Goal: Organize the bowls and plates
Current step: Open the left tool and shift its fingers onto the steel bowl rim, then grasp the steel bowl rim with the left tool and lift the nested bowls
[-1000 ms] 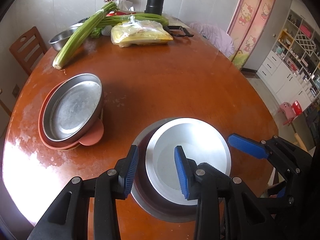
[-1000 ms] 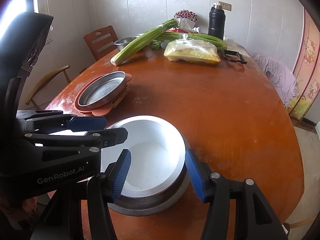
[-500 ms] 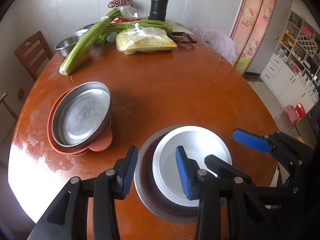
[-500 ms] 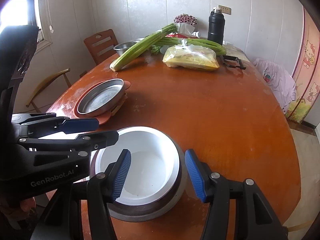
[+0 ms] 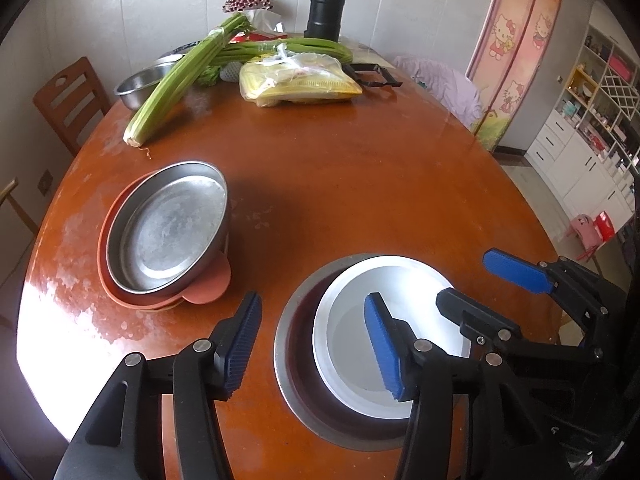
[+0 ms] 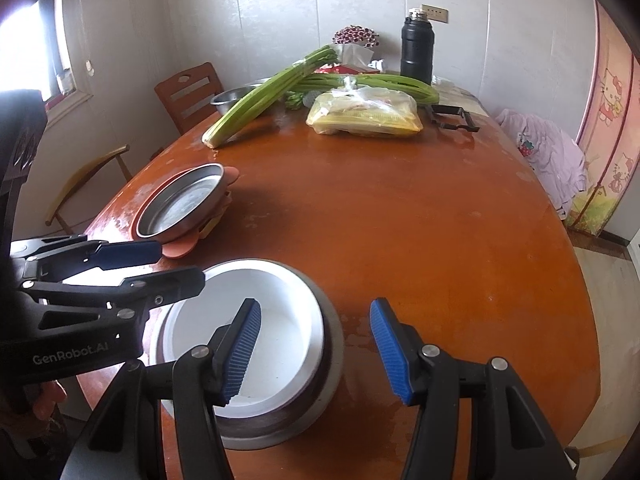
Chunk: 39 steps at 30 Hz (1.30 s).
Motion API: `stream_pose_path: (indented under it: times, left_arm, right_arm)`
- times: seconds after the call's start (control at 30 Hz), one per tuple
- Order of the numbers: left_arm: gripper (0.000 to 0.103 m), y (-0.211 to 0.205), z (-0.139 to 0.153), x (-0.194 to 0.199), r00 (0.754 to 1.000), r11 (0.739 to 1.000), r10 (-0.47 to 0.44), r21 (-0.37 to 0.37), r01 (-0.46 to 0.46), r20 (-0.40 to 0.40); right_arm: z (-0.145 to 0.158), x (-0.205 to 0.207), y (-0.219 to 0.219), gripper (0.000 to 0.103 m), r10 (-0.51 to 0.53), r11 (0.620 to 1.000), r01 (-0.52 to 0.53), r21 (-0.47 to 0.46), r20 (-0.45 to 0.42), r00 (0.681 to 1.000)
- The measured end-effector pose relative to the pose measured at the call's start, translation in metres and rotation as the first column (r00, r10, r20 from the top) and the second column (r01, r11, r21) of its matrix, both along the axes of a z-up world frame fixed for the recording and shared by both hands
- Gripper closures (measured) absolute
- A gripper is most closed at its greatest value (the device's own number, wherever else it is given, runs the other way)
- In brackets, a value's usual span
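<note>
A white bowl (image 5: 400, 320) sits nested in a larger steel bowl (image 5: 296, 360) near the table's front edge. My left gripper (image 5: 314, 346) straddles their left rims, one finger outside on the table side and one inside the white bowl. Its jaws are opening and neither pad presses on a rim. My right gripper (image 6: 316, 352) straddles the right rims of the white bowl (image 6: 280, 320) and the steel bowl (image 6: 328, 376), open, with a gap at its outer pad. To the left, a steel plate (image 5: 168, 232) rests on orange plates (image 5: 208, 288).
At the far end of the round wooden table (image 5: 360, 184) lie celery stalks (image 5: 176, 80), a bag of yellow food (image 5: 300, 84), a black flask (image 5: 326, 8) and a steel basin (image 5: 136, 88). A wooden chair (image 5: 68, 100) stands at the left.
The left gripper's jaws have spread wider, the outer finger moving away from the steel bowl's rim. The white bowl now sits lower inside the steel bowl. The right gripper looks unchanged.
</note>
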<state>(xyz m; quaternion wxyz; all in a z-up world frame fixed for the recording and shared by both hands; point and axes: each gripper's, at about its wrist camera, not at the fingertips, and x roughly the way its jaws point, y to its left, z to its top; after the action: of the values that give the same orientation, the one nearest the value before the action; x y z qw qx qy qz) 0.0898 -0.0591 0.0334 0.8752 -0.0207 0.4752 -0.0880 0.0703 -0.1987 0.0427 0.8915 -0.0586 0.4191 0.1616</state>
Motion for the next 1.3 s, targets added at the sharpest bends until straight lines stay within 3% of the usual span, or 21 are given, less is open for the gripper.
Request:
stream_pose_path:
  times: [0.63, 0.97, 1.3]
  left_arm:
    - [0.043, 0.002, -0.007, -0.007, 1.000, 1.000, -0.002, -0.004, 0.002, -0.007]
    - [0.042, 0.004, -0.020, -0.007, 0.999, 0.999, -0.008, -0.040, 0.006, -0.042]
    - [0.042, 0.009, -0.027, -0.007, 0.998, 1.000, 0.011, -0.029, -0.013, -0.059]
  right_arm:
    - [-0.006, -0.002, -0.011, 0.035, -0.047, 0.999, 0.047, -0.002, -0.007, 0.999]
    - [-0.017, -0.004, -0.012, 0.034, -0.046, 0.999, 0.046, 0.003, -0.039, 0.998]
    - [-0.025, -0.004, -0.010, 0.034, -0.038, 0.999, 0.038, 0.008, -0.066, 0.997]
